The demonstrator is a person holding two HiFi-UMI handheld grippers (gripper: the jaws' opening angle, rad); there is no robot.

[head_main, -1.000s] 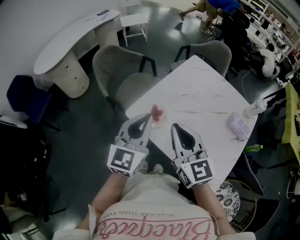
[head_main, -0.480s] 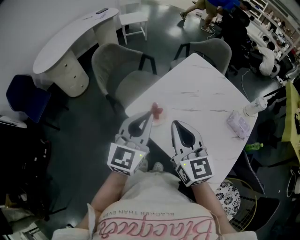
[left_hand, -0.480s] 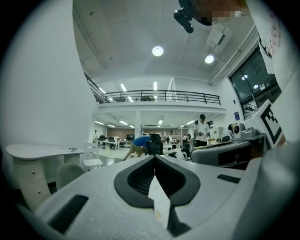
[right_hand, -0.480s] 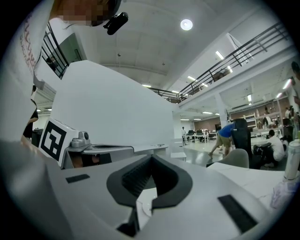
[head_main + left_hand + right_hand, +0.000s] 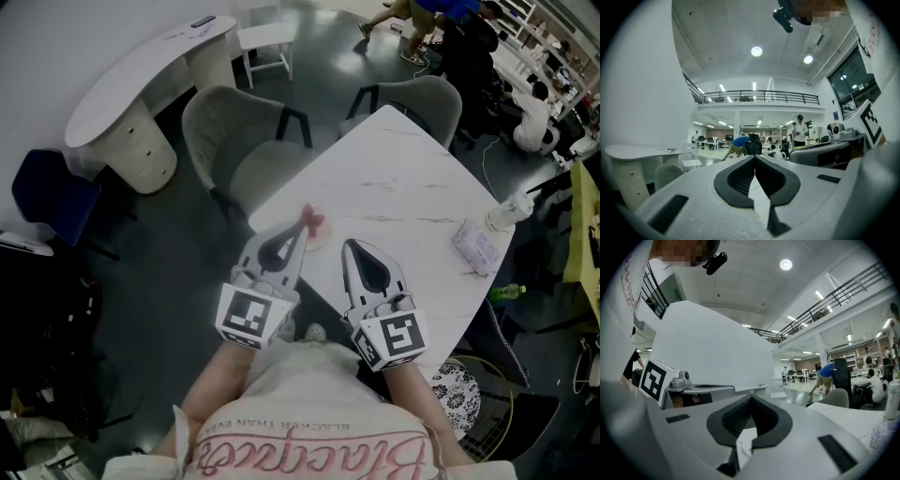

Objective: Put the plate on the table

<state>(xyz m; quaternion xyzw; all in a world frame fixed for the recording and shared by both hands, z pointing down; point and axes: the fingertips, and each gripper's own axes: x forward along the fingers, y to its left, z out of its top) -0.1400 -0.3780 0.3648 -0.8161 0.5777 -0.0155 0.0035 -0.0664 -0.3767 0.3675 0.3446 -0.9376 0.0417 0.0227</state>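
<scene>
A small pale plate (image 5: 321, 241) lies near the close left edge of the white marble table (image 5: 403, 178), with something pink (image 5: 314, 221) on or above it. My left gripper (image 5: 302, 228) is shut, its tip right beside the pink thing; contact cannot be made out. In the left gripper view the jaws (image 5: 754, 157) meet at the tip and no plate shows. To its right my right gripper (image 5: 349, 247) is also shut and holds nothing, hovering over the table's near corner. The right gripper view shows its jaws (image 5: 751, 397) closed, with the table edge off to the right.
A tissue pack (image 5: 473, 248) and a white bottle (image 5: 506, 216) sit at the table's right corner. Grey chairs (image 5: 234, 131) (image 5: 422, 98) stand at its far sides. A curved white desk (image 5: 141, 80) is at the left. People work in the background.
</scene>
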